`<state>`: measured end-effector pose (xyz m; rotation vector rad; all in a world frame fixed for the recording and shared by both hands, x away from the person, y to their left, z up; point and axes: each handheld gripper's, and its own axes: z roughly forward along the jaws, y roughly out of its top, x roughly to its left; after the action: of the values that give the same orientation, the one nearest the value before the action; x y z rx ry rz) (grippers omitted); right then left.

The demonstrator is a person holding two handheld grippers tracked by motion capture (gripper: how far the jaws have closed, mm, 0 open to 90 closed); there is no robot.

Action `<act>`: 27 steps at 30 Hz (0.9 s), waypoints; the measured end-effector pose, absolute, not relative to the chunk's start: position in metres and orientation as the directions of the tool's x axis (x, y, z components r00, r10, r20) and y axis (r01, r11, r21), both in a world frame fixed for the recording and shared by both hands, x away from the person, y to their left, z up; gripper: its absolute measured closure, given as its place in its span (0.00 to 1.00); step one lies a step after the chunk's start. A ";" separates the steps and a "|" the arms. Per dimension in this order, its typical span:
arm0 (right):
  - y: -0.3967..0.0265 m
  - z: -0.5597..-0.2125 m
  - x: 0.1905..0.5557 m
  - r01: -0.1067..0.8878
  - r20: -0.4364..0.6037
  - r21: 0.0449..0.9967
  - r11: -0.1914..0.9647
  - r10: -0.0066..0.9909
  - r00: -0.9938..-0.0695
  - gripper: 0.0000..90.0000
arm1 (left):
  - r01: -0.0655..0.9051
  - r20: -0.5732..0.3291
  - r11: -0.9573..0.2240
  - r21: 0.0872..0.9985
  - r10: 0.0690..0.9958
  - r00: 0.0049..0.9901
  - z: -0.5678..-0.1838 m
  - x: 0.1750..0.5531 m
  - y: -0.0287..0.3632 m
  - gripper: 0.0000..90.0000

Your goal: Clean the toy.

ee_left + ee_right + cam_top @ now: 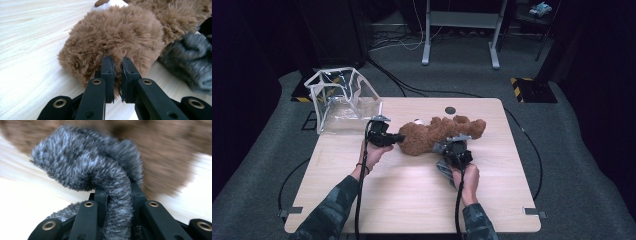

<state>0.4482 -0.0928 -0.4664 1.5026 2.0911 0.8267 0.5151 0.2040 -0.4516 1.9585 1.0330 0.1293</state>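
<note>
The left claw (115, 62) was clenched on a tuft of the brown teddy bear (120, 32), pinning the toy where it lay on its side on the wooden desk (412, 195), directly ahead of that claw's tips. The right claw (117, 192) was grasping a grey fuzzy garment (100, 172), probably a small scarf or sock, which bunched up just beyond its jaws and against the bear's fur.

The likeliest trouble, as I judged it, was the left grip: it held only pile, not stuffing, so a pull on the garment could have slipped the fur free and dragged the bear. The soft grey fabric could also have slid out of the right claw.

In the high view both forearms reached forward, hands low over the desk, left claw (384, 137) pointing sideways at the bear, right claw (455, 150) pointing away from the person, just beneath it.
</note>
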 end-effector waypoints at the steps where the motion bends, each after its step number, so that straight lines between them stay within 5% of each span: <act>1: -0.099 -0.467 0.447 0.691 -0.006 0.687 0.225 0.952 -0.305 0.83 | 0.612 -0.287 -0.259 0.747 0.705 0.649 -0.452 0.515 0.204 0.92; 17: -0.214 -0.470 0.433 0.798 -0.057 0.599 0.060 0.998 -0.032 0.77 | 0.610 -0.282 -0.259 0.749 0.709 0.647 -0.451 0.517 0.204 0.88; 19: -0.220 -0.473 0.436 0.837 -0.061 0.543 0.068 0.997 -0.041 0.62 | 0.613 -0.284 -0.257 0.747 0.710 0.644 -0.451 0.516 0.204 0.87; 23: -0.223 -0.468 0.433 0.825 -0.012 0.560 0.071 0.997 -0.078 0.25 | 0.625 -0.294 -0.231 0.746 0.728 0.619 -0.449 0.515 0.207 0.58; 27: -0.224 -0.448 0.426 0.777 0.065 0.626 0.060 0.990 -0.129 0.15 | 0.622 -0.283 -0.237 0.747 0.733 0.619 -0.447 0.513 0.212 0.40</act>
<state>0.4255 -0.2242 -0.4482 1.7648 1.9630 0.7567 0.5128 0.2116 -0.4468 1.9460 1.0718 0.1562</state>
